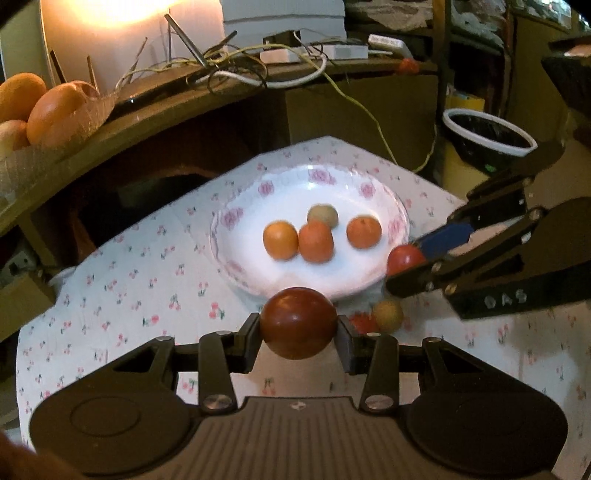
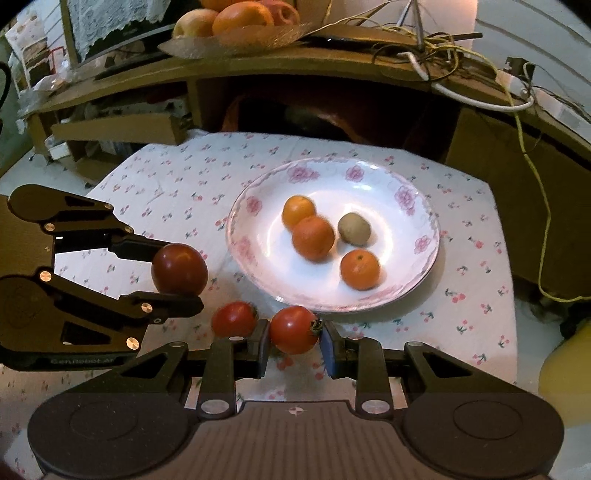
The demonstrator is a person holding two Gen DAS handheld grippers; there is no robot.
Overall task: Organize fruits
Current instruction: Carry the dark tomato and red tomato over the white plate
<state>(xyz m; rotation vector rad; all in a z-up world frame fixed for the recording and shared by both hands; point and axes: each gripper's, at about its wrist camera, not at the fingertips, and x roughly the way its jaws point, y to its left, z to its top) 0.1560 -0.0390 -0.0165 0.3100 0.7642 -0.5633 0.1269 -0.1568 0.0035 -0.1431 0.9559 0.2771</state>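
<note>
A white floral plate [image 1: 369, 192] [image 2: 424, 206] on a cherry-print cloth holds three oranges [image 1: 316, 242] [image 2: 313, 238] and a brownish-green fruit [image 1: 323, 216] [image 2: 354, 229]. My left gripper [image 1: 298, 329] [image 2: 173, 271] is shut on a dark red tomato [image 1: 298, 328] [image 2: 180, 269] just short of the plate's near rim. My right gripper [image 2: 293, 334] [image 1: 404, 264] is shut on a bright red tomato [image 2: 293, 329] [image 1: 404, 258] at the plate's edge. Another red tomato [image 2: 233, 319] [image 1: 360, 323] lies on the cloth between the grippers. In the left wrist view a small yellowish fruit [image 1: 387, 314] lies beside it.
A wooden shelf [image 1: 155, 110] [image 2: 258, 62] rises behind the cloth, carrying a basket of large fruit [image 1: 40, 107] [image 2: 240, 22] and tangled cables [image 1: 236, 62] [image 2: 443, 48]. A black-lined bin [image 1: 487, 136] stands to the right. A cardboard box [image 2: 114, 129] sits at the far left.
</note>
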